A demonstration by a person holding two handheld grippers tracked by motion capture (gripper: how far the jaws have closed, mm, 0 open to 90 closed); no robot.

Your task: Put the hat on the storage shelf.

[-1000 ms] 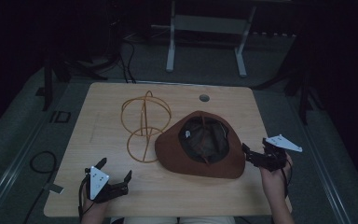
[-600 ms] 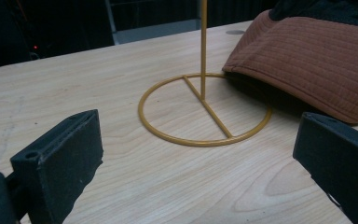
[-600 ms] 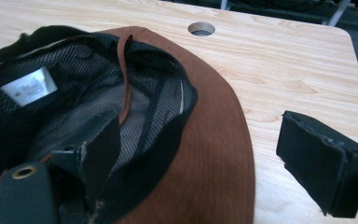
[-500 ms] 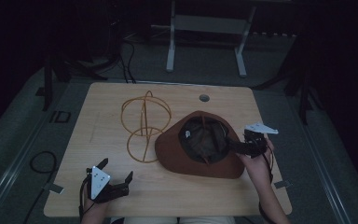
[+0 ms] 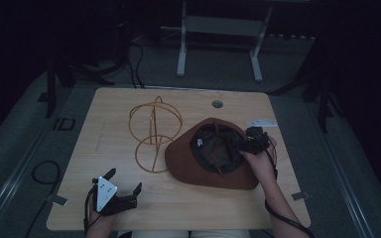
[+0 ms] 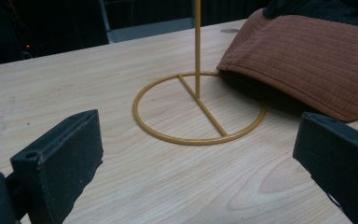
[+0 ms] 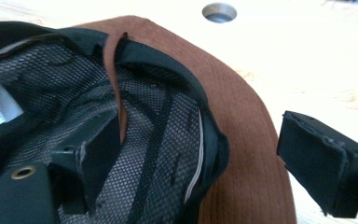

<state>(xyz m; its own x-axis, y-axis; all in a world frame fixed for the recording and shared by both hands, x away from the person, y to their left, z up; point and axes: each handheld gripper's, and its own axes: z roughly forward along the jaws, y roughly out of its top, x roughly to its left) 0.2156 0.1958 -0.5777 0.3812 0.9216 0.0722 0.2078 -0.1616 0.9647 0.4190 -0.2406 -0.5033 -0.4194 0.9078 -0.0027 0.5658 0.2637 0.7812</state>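
Hat (image 5: 213,156) lies crown-down on the tabletop (image 5: 129,208), its brim over the wire stand's (image 5: 154,134) base ring, blocking lifting; the right tool (image 5: 250,144) is at its rim.

Left tool (image 6: 191,154) gapes wide, idle, facing the stand.

Right tool (image 7: 205,154), wide, straddles the hat's sweatband for a pinch.

room: dim | floor (image 5: 297,64): grey carpet | table (image 5: 109,111): light wood | frame (image 5: 218,29): white metal, beyond table

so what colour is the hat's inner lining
Black mesh lining inside the brown hat, clearest in the right gripper view.
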